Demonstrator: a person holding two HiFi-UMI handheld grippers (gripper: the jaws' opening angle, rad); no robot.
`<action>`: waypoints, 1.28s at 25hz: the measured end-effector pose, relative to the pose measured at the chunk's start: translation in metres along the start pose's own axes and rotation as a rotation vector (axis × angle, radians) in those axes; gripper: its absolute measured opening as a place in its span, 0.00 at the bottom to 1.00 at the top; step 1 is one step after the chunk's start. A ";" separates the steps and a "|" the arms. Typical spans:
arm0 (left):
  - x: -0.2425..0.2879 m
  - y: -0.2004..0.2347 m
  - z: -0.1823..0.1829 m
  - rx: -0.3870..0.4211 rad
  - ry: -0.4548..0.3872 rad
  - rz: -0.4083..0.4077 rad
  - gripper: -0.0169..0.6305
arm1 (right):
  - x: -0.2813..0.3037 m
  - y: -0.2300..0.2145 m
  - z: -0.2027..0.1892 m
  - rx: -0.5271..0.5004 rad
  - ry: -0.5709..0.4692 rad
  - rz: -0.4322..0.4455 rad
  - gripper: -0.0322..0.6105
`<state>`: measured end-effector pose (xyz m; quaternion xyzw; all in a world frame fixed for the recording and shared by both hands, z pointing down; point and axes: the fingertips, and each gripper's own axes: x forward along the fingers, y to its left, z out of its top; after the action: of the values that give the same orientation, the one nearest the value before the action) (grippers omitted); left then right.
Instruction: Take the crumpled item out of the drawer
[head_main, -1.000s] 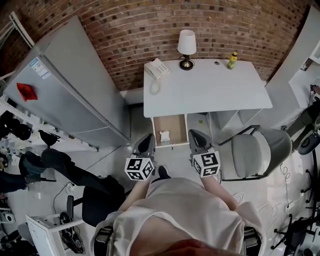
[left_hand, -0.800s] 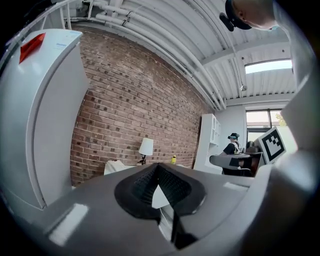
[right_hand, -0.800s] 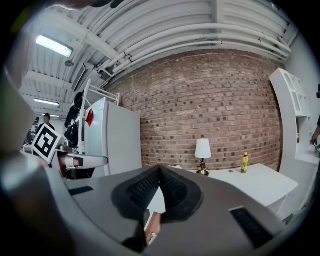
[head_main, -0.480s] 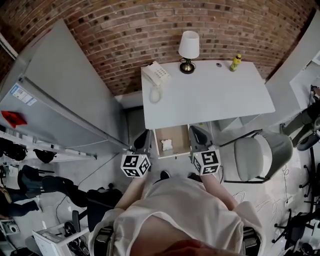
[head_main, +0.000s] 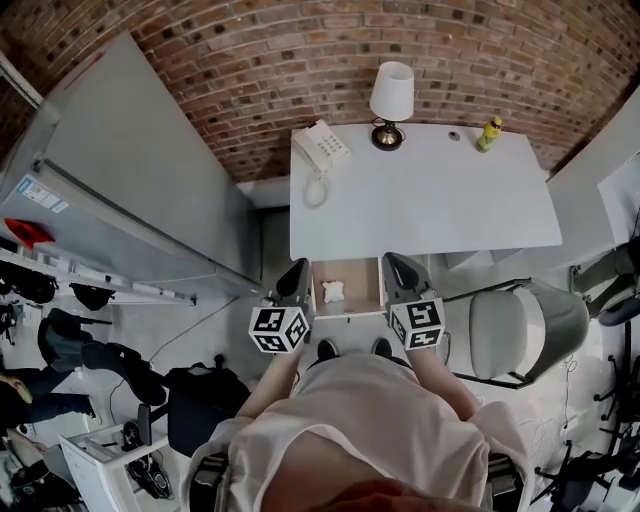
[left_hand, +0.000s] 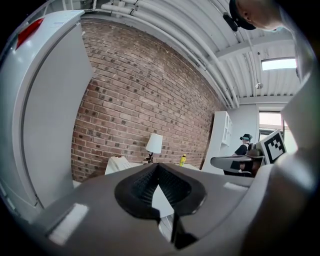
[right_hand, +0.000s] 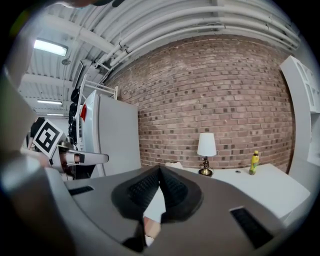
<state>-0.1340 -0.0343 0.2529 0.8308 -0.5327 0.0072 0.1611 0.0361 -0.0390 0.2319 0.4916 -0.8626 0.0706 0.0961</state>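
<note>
Brick wall stands behind the white desk (head_main: 430, 195), and under the desk's near edge, at 6 o'clock, the drawer (head_main: 362, 285) is pulled open. Inside it the crumpled item (head_main: 333, 291) lies on the bottom, toward 9 o'clock, and nothing touches it. So I judge the task is near its start: the drawer is already open, but reaching in, pinching and lifting out are all left. The left gripper (head_main: 297, 268) hangs just outside the drawer at 9 o'clock, the right gripper (head_main: 394, 262) at 3 o'clock. Both have their jaws pressed together and empty; they must spread before any grasp.
</note>
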 end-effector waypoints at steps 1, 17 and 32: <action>0.001 -0.001 -0.002 -0.002 0.004 0.002 0.04 | 0.001 -0.002 -0.001 0.000 0.006 0.003 0.06; 0.017 0.011 -0.030 -0.017 0.079 0.033 0.04 | 0.021 -0.015 -0.032 0.042 0.073 0.018 0.06; 0.023 0.034 -0.070 -0.033 0.145 0.073 0.04 | 0.043 -0.018 -0.074 0.068 0.146 0.034 0.06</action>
<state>-0.1429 -0.0485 0.3327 0.8053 -0.5496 0.0644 0.2128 0.0373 -0.0687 0.3141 0.4736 -0.8585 0.1373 0.1408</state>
